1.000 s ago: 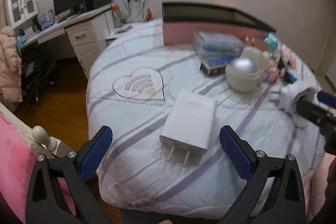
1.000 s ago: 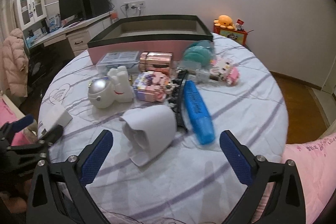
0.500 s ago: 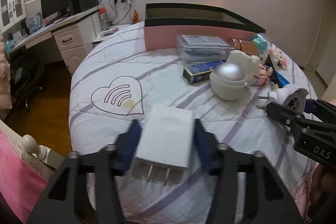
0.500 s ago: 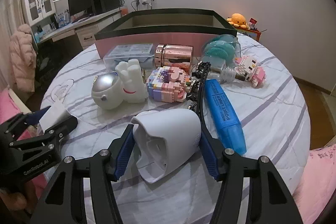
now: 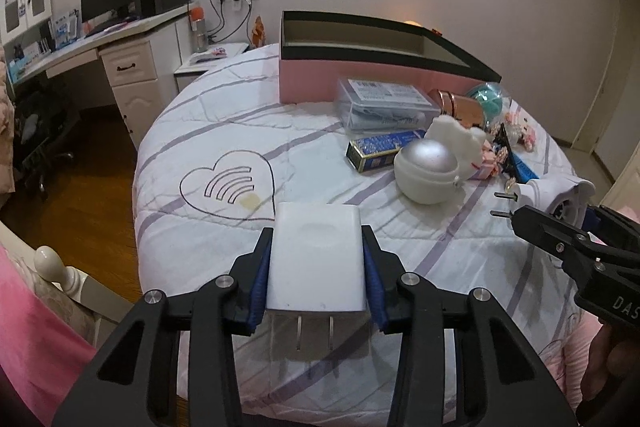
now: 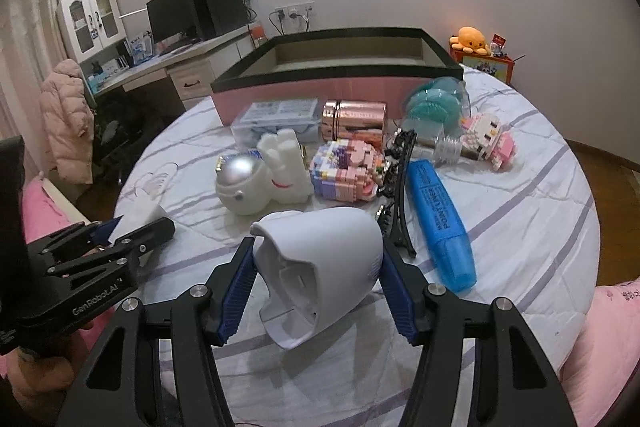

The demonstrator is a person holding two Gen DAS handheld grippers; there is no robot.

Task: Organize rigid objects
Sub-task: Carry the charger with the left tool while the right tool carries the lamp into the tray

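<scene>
Left-wrist footage is filled by a round bed (image 5: 248,131) covered in a white quilt with purple stripes, on which everything else is laid. At its far edge a large pink box (image 5: 360,83) with a dark rim is seen, open at the top. In front of the box a clear plastic case (image 5: 384,105), a white-and-silver astronaut figure (image 5: 428,171) and a small blue carton (image 5: 380,149) are grouped. Nearer the front, a flat white charger (image 5: 316,263) (prongs toward the camera) is clamped between the blue pads of the left gripper (image 5: 316,283), whose jaws have just been closing onto it.

From the right wrist, a white rounded plug-in device (image 6: 324,259) is gripped at its sides by the right gripper (image 6: 320,287), its open underside facing the lens. Just beside it a blue highlighter (image 6: 438,223) and a black hair clip (image 6: 396,199) are laid on the quilt, with a pink brick figure (image 6: 346,169) behind.
</scene>
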